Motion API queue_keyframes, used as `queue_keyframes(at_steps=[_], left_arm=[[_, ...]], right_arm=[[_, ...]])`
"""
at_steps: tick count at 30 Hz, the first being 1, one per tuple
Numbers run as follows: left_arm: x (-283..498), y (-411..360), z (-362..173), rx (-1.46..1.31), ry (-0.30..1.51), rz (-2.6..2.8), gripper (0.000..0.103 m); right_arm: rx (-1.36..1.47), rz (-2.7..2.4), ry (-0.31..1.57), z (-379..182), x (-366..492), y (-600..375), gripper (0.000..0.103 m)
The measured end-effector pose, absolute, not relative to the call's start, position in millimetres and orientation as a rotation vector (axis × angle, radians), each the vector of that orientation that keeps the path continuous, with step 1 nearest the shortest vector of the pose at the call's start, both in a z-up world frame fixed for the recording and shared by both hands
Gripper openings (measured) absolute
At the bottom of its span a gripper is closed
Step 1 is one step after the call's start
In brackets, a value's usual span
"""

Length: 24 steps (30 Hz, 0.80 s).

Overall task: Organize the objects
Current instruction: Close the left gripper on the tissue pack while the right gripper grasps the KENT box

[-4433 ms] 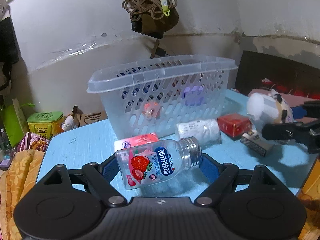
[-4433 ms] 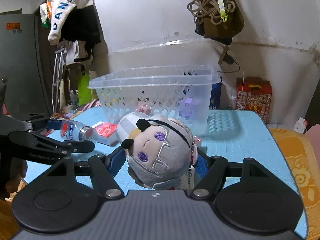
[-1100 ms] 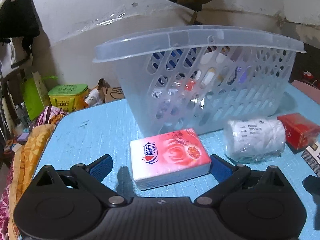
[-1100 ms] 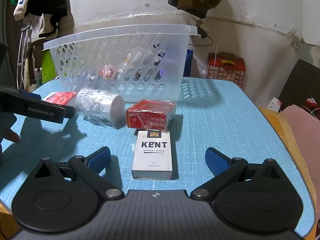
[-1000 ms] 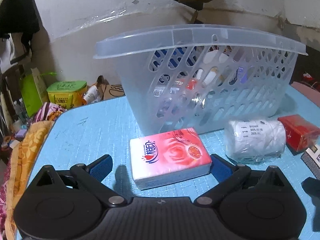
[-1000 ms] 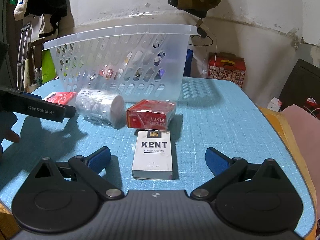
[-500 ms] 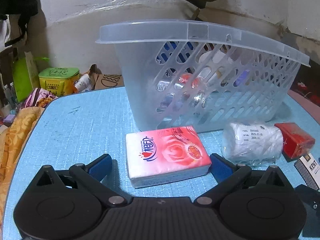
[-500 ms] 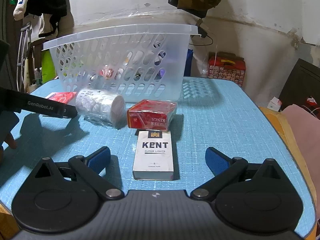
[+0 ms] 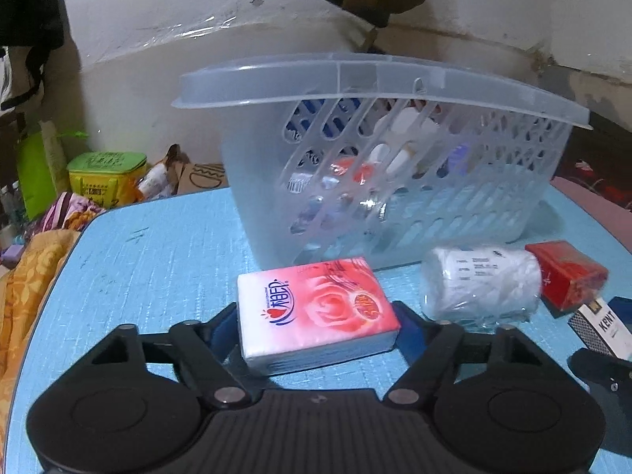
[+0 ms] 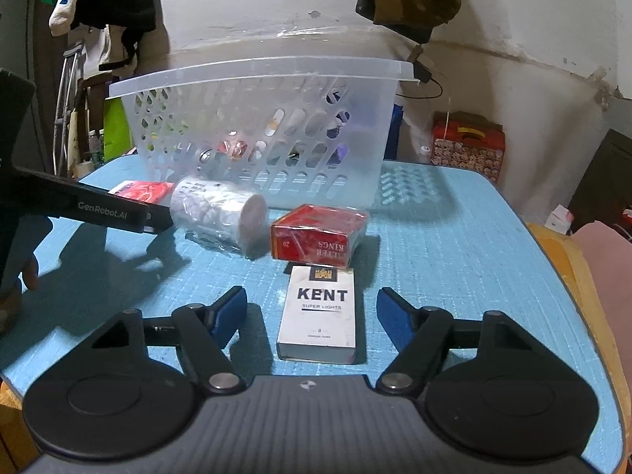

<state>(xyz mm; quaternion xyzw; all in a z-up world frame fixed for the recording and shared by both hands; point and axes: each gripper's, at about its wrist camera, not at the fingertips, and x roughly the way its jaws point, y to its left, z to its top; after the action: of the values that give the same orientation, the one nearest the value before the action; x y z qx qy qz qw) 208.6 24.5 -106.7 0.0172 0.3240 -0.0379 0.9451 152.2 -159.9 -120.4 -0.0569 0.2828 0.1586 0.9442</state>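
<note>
Left claw closing, pinching tissue pack; right claw closing, spread round KENT pack.

The table has a light blue, finely gridded top with rounded corners. A translucent perforated plastic basket stands at its upper centre. Below the basket, left to right, lie a pink rose-printed tissue pack, a clear-wrapped white roll and a red cigarette box. A white KENT cigarette box lies flat just below the red one.
</note>
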Motion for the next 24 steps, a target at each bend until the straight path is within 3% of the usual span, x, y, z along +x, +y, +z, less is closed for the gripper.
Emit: queue_keyframes(at_steps=[4,6,7,24], left_arm=[[207.7,26.3,-106.9,0.028,0.659,-0.088,0.08],[204.8,23.2,-106.2,0.047,0.651,-0.094,0.08],[202.9,21.1,-106.1,0.06,0.647,-0.1,0.08],[159.7,0.3,-84.1,0.11,0.566,-0.21,0.08]], right_arm=[[-0.125,0.353,0.573,-118.7,150.5,-159.9,0.059],[-0.133,0.369,0.573,-117.4,148.9,-158.6,0.043],[-0.135,0.377,0.574,-116.5,148.3,-158.4,0.04],[-0.085,0.436,0.527,-96.0,133.9,-174.2,0.04]])
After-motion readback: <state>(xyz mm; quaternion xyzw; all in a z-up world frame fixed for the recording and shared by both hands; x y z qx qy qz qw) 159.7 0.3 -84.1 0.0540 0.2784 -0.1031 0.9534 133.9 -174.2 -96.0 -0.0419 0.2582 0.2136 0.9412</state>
